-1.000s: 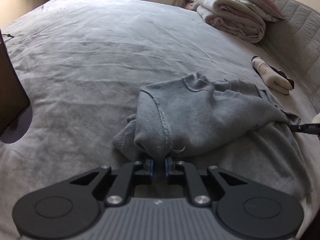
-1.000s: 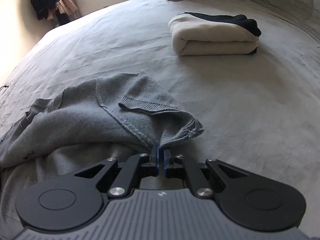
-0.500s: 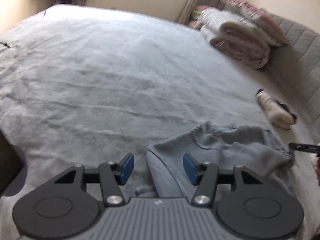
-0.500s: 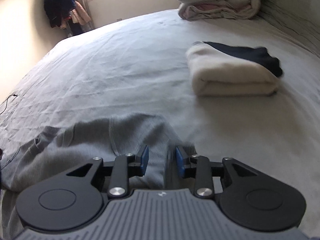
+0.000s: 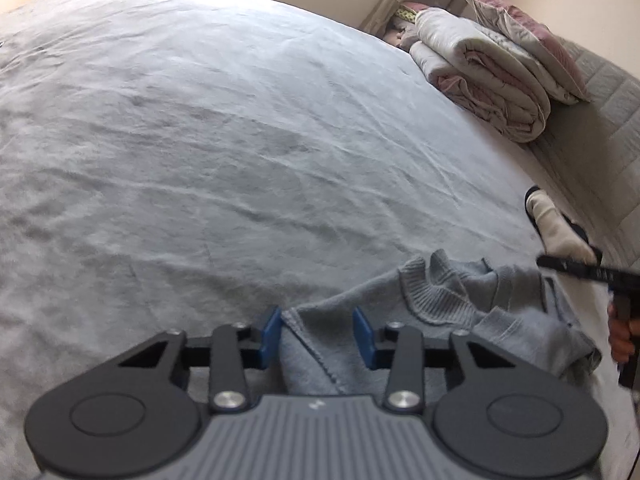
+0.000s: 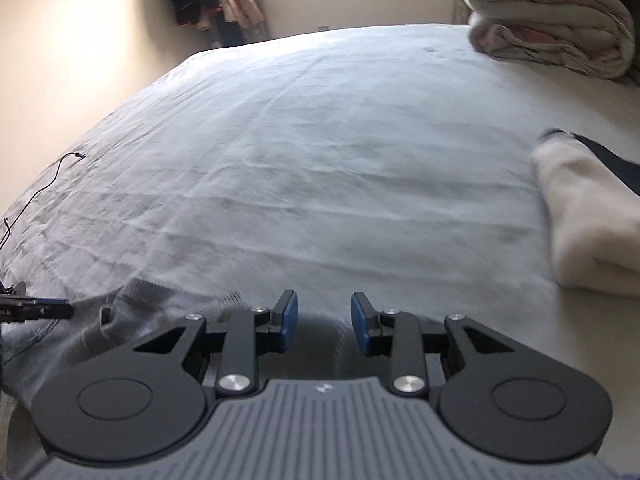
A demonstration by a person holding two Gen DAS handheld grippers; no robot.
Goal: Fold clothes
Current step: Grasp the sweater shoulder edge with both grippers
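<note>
A grey knit sweater (image 5: 472,320) lies crumpled on the bed, its ribbed collar up. My left gripper (image 5: 318,338) stands open above the sweater's near edge, with cloth showing between the blue pads but not held. My right gripper (image 6: 324,322) is open too, lifted over the sweater (image 6: 132,316), which lies low and to the left under it. The other gripper's black tip (image 6: 36,307) shows at the left edge of the right wrist view. A hand on the right gripper's handle (image 5: 622,332) appears at the right edge of the left wrist view.
A folded cream and black garment (image 6: 592,216) lies to the right, also seen as a folded garment (image 5: 558,228) in the left wrist view. A rolled duvet with pillows (image 5: 492,68) sits at the headboard. A thin cable (image 6: 44,188) runs over the sheet (image 5: 224,128) at left.
Both grippers let go of the sweater, opened wide and lifted back from it. The sweater dropped onto the bed. Both views have tilted up toward the far wall.
</note>
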